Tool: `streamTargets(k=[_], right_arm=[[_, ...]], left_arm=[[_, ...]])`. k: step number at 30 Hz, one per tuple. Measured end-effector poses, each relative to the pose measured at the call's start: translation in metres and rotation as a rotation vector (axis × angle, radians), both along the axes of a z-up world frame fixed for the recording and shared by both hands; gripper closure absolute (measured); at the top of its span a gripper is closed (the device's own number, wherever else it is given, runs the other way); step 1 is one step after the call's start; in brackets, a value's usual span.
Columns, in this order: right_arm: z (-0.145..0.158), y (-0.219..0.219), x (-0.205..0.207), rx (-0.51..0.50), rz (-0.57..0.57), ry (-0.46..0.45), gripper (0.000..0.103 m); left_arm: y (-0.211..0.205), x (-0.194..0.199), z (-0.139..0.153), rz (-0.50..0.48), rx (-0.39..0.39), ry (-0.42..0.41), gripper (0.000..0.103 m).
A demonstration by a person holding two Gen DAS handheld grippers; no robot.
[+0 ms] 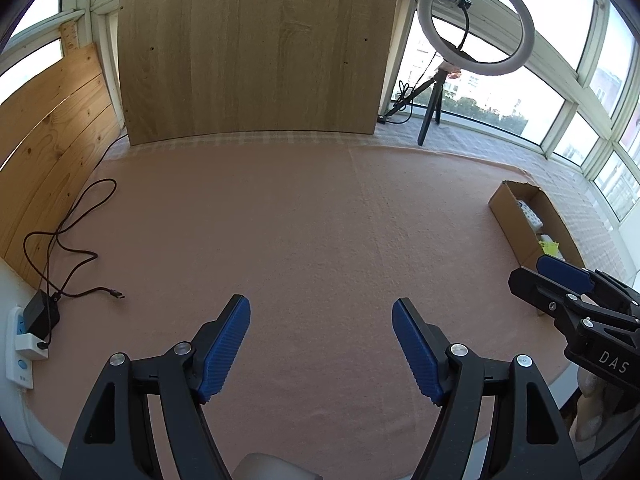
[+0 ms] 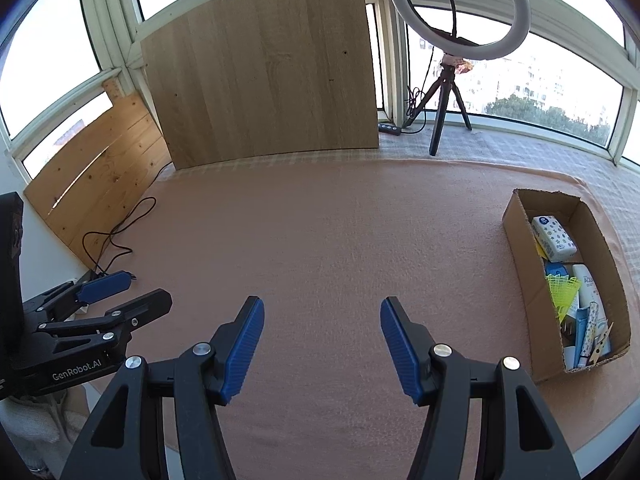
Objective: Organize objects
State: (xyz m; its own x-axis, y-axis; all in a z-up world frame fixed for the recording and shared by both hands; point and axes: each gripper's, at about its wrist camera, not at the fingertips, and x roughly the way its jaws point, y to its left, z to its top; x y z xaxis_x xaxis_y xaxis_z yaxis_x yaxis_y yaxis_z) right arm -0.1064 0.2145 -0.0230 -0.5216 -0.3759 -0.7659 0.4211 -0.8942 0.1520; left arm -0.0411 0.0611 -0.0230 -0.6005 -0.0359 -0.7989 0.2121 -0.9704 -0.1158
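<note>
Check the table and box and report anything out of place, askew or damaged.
Little stands out. The cardboard box has a ragged, torn top edge at its far end, and its contents lie jumbled. At the table's left edge a black cable sprawls loose across the pink cloth, its plug end unconnected. Nothing is spilled.

Bright windows (image 2: pixel 540 80) wrap the room; a wooden board (image 2: pixel 264 68) and ring light (image 2: pixel 460 8) stand behind the pink-clothed counter (image 2: pixel 320 232)

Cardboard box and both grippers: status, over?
Left gripper open, empty. Right gripper open, empty. Cardboard box at right holds the small items; pink cloth bare, charger cable far left, nothing blocking.
</note>
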Motion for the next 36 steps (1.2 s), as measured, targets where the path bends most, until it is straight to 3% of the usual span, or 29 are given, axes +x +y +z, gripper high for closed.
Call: streamTargets(k=[36], right_arm=[[-0.006, 0.000, -0.007, 0.025, -0.022, -0.001, 0.045]], left_arm=[[0.000, -0.019, -0.008, -0.011, 0.000, -0.013, 0.026]])
